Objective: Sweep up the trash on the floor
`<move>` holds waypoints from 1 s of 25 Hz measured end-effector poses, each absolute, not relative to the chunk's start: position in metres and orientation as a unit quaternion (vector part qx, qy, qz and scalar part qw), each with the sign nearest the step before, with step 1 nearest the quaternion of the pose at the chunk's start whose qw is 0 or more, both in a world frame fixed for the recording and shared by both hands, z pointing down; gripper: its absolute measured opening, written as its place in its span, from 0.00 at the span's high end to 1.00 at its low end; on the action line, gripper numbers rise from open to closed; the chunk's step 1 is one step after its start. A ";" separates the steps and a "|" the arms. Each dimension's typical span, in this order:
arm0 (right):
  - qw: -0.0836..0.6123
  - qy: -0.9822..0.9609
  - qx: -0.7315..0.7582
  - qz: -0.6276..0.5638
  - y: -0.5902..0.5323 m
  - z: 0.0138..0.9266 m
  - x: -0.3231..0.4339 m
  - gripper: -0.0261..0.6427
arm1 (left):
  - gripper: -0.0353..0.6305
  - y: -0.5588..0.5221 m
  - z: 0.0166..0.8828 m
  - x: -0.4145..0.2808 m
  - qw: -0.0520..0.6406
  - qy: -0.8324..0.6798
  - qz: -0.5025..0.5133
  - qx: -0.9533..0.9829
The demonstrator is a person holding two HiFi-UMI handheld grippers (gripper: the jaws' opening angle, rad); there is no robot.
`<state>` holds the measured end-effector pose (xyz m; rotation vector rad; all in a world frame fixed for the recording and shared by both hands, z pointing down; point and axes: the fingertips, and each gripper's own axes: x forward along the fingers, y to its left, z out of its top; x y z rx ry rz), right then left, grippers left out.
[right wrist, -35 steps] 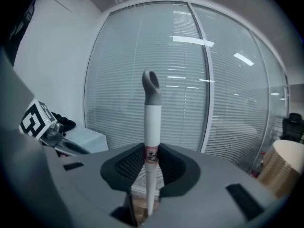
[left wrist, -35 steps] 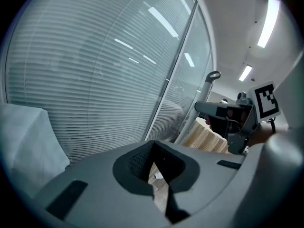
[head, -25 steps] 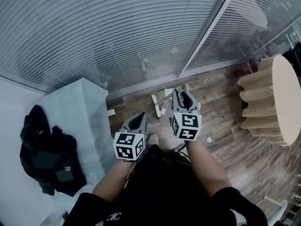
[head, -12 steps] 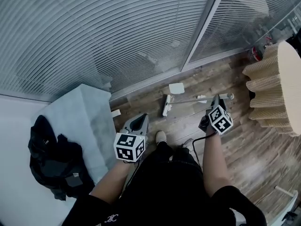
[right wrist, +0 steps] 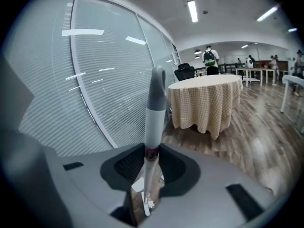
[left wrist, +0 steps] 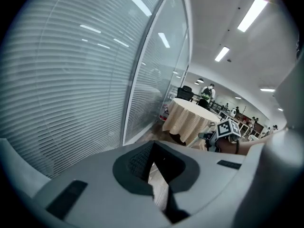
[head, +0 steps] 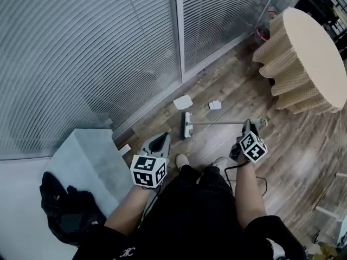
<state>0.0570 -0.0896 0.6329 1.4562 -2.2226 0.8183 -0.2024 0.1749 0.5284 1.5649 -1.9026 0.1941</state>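
A broom with a white handle point(head: 222, 123) slants down to its head point(head: 187, 125) on the wooden floor. My right gripper point(head: 247, 125) is shut on the handle near its top end. In the right gripper view the handle point(right wrist: 153, 127) rises between the pads of that gripper point(right wrist: 149, 171). Two white paper scraps point(head: 183, 102) point(head: 215, 105) lie just beyond the broom head, near the glass wall. My left gripper point(head: 158, 140) hangs in front of my body, its jaws a narrow gap apart with only floor showing between them point(left wrist: 154, 169).
A glass wall with blinds point(head: 108, 53) runs along the far side. A round table with a checked cloth point(head: 303, 58) stands at the right. A pale box point(head: 89, 161) with black clothing point(head: 68, 213) beside it is at the left. A small white scrap point(head: 124, 149) lies by the box.
My right gripper has swung from in front of my body out to the right with the broom. The head view has turned right, and the table shows more fully. The left gripper stays put.
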 end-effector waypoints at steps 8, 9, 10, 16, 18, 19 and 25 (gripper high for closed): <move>0.176 -0.772 0.548 0.271 -0.126 0.616 0.150 0.81 | 0.95 0.115 0.525 -0.132 0.328 -0.692 0.092 0.637; 0.175 -0.767 0.554 0.272 -0.130 0.616 0.164 0.81 | 0.95 0.108 0.525 -0.121 0.328 -0.686 0.095 0.642; 0.173 -0.762 0.560 0.274 -0.133 0.616 0.179 0.81 | 0.95 0.102 0.525 -0.111 0.327 -0.681 0.098 0.648; 0.178 -0.739 0.590 0.271 -0.157 0.616 0.257 0.81 | 0.95 0.054 0.513 -0.058 0.308 -0.660 0.116 0.675; 0.173 -0.730 0.602 0.272 -0.162 0.616 0.281 0.81 | 0.95 0.041 0.512 -0.044 0.304 -0.655 0.121 0.682; 0.171 -0.728 0.606 0.272 -0.163 0.616 0.293 0.81 | 0.95 0.037 0.512 -0.036 0.303 -0.653 0.122 0.684; 0.165 -0.716 0.617 0.284 -0.169 0.611 0.344 0.81 | 0.95 0.009 0.512 0.009 0.296 -0.636 0.131 0.700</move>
